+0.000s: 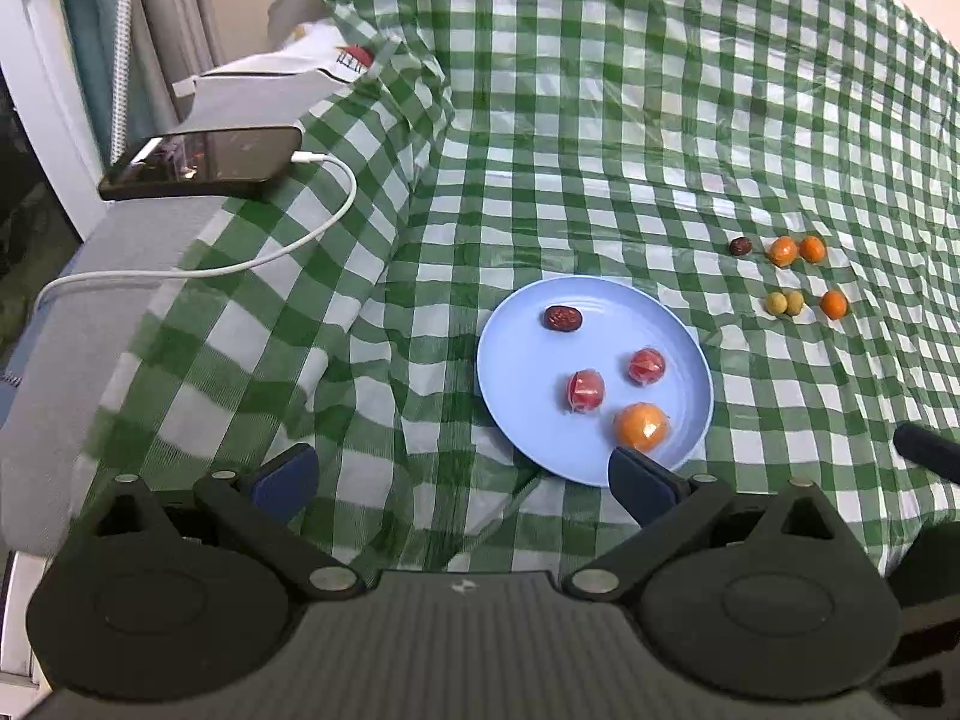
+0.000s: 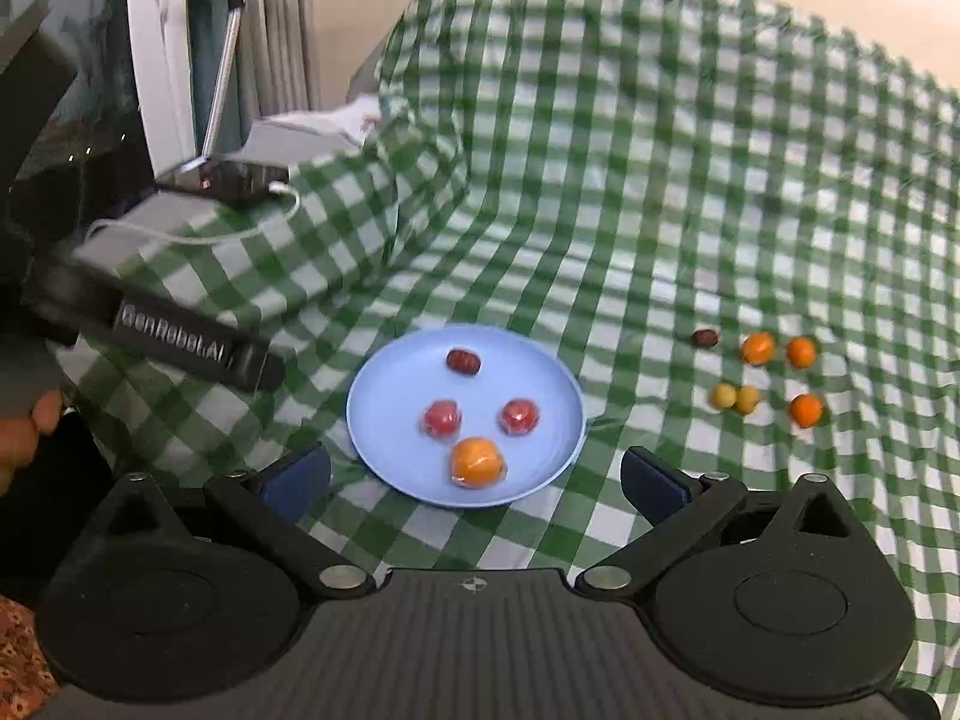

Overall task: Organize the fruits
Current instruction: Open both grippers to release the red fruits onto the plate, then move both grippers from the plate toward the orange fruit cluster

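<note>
My left gripper hangs spread and empty beside the blue plate, which holds four fruits. My right gripper gapes empty too. The loose fruits sit well apart; a careless nudge could roll them.

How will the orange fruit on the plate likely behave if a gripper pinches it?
The orange fruit looks round, so it would probably roll on the smooth plate if nudged. Its glossy wrapping suggests it may slip between pads. It looks small, so likely light.
</note>
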Available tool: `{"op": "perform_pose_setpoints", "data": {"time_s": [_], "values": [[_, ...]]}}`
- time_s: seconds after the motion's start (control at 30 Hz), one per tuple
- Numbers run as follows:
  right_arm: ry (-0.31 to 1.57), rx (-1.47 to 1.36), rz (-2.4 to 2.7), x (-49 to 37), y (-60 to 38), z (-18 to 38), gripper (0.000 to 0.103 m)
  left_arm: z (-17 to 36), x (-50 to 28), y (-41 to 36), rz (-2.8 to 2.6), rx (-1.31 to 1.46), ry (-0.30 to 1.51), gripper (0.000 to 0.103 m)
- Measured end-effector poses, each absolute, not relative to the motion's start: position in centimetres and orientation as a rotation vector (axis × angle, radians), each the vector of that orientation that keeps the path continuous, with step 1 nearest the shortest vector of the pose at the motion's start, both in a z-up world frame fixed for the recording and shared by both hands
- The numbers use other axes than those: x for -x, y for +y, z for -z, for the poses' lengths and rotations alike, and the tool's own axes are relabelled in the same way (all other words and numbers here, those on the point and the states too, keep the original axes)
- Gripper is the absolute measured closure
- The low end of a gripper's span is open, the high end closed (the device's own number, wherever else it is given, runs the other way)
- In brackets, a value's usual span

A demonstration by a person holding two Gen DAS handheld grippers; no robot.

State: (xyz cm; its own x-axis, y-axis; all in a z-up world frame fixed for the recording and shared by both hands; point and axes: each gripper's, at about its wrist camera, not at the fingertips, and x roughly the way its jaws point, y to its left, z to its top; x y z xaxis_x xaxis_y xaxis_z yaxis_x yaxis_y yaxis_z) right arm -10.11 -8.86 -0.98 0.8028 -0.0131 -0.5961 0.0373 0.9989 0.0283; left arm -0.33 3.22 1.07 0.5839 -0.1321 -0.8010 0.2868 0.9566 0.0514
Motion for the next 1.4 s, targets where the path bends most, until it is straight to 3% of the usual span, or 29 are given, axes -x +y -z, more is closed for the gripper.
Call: {"op": "perform_pose_setpoints", "data": {"time_s": [0.47,1.4], "values": [[0.570,-0.036,0.061,13.3,-8.0,-0.3,0.001,-2.3,4.2,2.7,0.268,-0.202,0.862,0.000],[0.647,-0.092,0.074,11.0,-8.7,1.7,0.001,0.0,1.6,2.3,0.258,-0.222,0.939,0.000]]}}
